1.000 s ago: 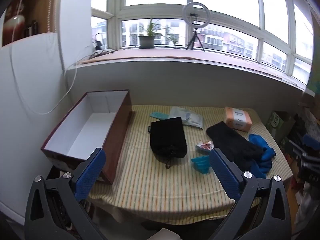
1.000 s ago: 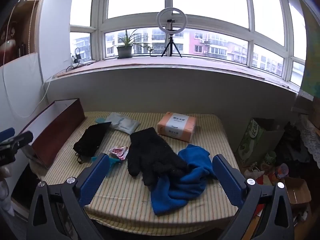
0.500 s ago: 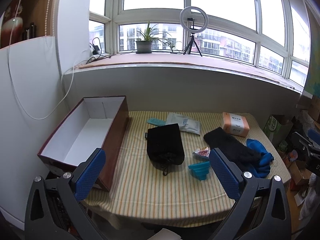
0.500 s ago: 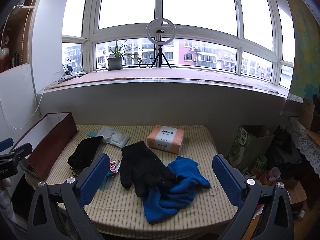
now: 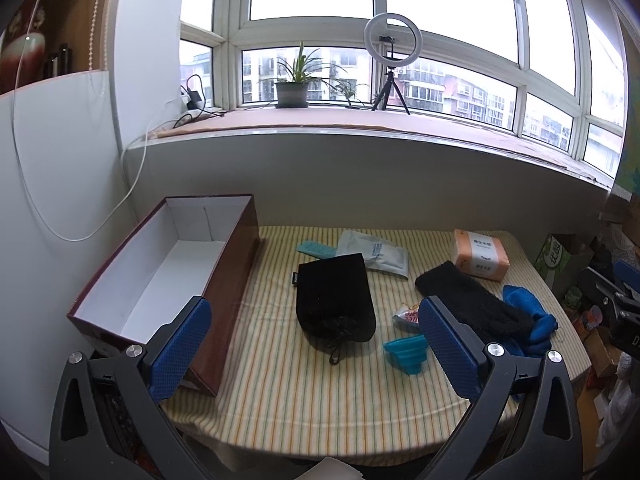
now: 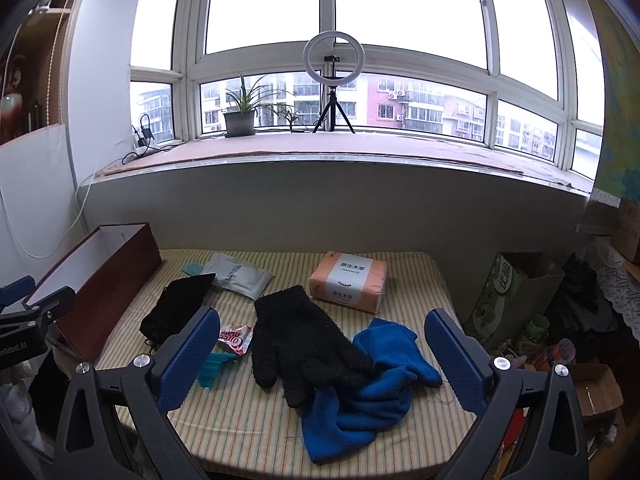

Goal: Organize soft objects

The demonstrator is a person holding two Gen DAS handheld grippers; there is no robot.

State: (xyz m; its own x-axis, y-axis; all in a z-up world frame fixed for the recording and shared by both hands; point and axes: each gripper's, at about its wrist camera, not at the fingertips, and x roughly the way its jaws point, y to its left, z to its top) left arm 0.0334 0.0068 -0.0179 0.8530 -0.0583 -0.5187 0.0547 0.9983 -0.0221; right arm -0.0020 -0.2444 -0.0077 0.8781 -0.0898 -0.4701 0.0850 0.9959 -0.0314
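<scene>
**Soft things spread on a striped table, both grippers held wide above its near edge**

The left gripper (image 5: pixel 314 346) is being held off the near edge of the striped table (image 5: pixel 280 392), its jaws spread wide and nothing being gripped between them. The right gripper (image 6: pixel 322 354) is being held the same way — jaws wide apart, nothing between the blue pads.

The box (image 5: pixel 160 276), dark red outside and white inside, is being used here as the landmark; it is sitting open at the table's left end, with nothing seen inside it. Just to the right of the box a black pouch (image 5: pixel 334 300) is lying flat, its drawstring trailing toward the near edge. Behind the pouch, farther from the box, a grey packet (image 5: pixel 378 254) and a small teal piece (image 5: pixel 314 248) are resting, the pouch overlapping the packet's near edge. Well to the right of the box a black glove (image 6: pixel 304 338) is lying partly over a crumpled blue cloth (image 6: pixel 372 396). Between the pouch and the glove a small snack wrapper (image 6: pixel 236 338) and a folded teal cup (image 5: pixel 406 354) are lying close together. Behind the glove — farthest from the box — an orange tissue pack (image 6: pixel 348 286) is sitting.

On the windowsill beyond the box a potted plant (image 5: pixel 292 88) and a ring light (image 5: pixel 392 40) on a tripod are standing.
</scene>
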